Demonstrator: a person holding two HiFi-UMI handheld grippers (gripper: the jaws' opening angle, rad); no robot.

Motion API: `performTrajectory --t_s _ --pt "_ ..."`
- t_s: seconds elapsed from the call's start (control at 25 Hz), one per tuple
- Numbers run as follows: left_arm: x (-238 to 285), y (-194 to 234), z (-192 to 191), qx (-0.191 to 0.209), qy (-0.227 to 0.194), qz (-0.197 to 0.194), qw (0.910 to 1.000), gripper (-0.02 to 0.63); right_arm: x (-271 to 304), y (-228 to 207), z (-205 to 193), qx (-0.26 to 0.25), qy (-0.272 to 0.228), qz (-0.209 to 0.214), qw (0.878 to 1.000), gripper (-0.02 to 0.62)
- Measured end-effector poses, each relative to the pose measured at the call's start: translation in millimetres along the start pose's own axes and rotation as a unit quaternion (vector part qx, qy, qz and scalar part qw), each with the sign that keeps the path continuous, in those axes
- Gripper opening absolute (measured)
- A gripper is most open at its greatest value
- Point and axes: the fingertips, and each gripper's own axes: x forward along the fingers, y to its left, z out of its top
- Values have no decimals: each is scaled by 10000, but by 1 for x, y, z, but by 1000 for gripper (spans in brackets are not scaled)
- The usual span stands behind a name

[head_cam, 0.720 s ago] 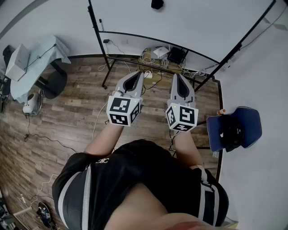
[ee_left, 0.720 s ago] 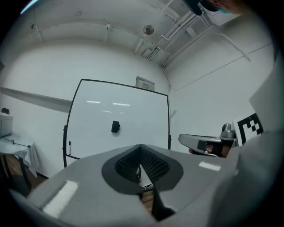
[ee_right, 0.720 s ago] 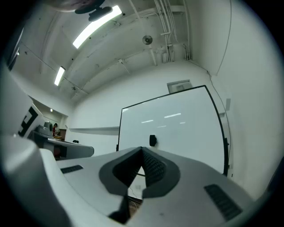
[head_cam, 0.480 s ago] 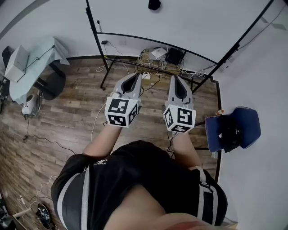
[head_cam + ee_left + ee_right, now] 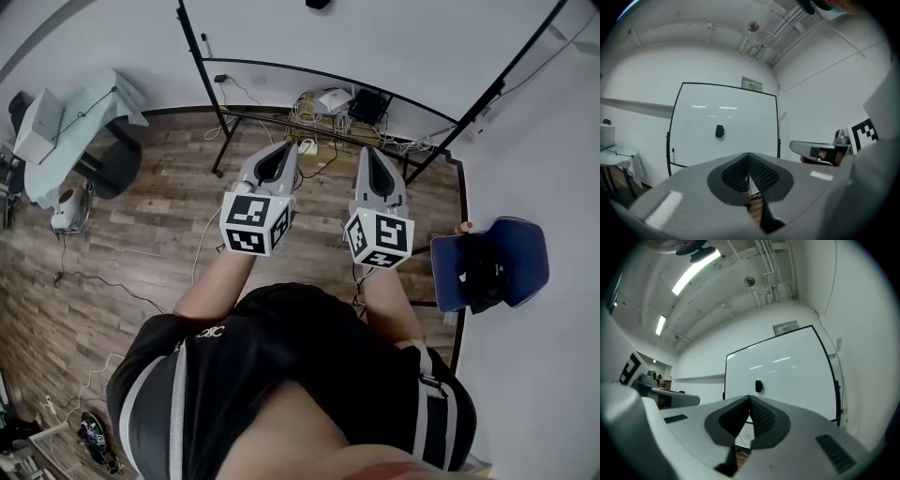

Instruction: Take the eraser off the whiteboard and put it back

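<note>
The left gripper (image 5: pixel 748 155) and the right gripper (image 5: pixel 750 397) were held side by side, pointing at the whiteboard (image 5: pixel 740 140). Both pairs of jaws were pressed together with nothing between them. The black eraser (image 5: pixel 719 131) sat on the whiteboard, well apart from both. It was at 11 o'clock from the left tips and 12 o'clock from the right tips.

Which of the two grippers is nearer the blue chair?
The right gripper, at the head view's right. The blue chair stands on that same side, while the left gripper is farther from it, beyond the right one.
</note>
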Motion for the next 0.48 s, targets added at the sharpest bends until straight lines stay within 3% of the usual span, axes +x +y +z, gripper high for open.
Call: performTrajectory --t_s 0.48 --pt "22 -23 -12 441 172 128 9988 9 1 -34 -15 -148 140 15 9998 5"
